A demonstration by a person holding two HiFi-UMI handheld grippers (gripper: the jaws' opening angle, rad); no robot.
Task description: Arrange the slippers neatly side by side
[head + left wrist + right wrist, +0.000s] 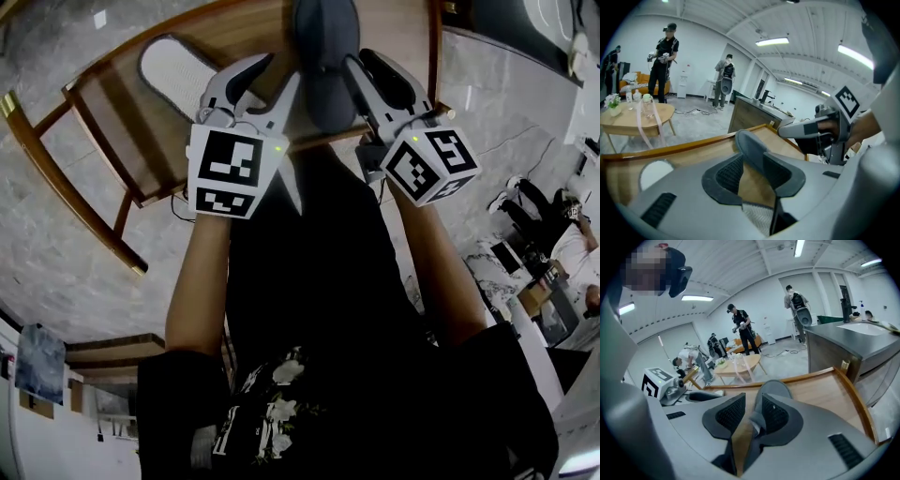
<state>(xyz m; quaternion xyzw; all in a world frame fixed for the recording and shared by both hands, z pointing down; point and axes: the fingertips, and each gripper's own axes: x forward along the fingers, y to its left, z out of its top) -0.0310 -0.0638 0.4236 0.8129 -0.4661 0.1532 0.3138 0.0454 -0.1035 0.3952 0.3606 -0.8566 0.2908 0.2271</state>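
**Close the gap between the pair**

The jaws of the left gripper (752, 174) and right gripper (753, 416) stand apart, loose around the grey slipper (323, 56). It lies at 12 o'clock on the counter (122, 122); the pale slipper (176, 73) lies at 10. Pinch firmly, then slide it toward 9 o'clock, keeping the heels level.

No lettering can be read; the white print on the black shirt (356, 412) is illegible.

Beneath strip lights (772, 41) on a white ceiling (811, 28), a round wooden table (633, 123), an orange sofa (644, 85) and a dark counter (853, 341) stand on a marbled grey floor (56, 234).
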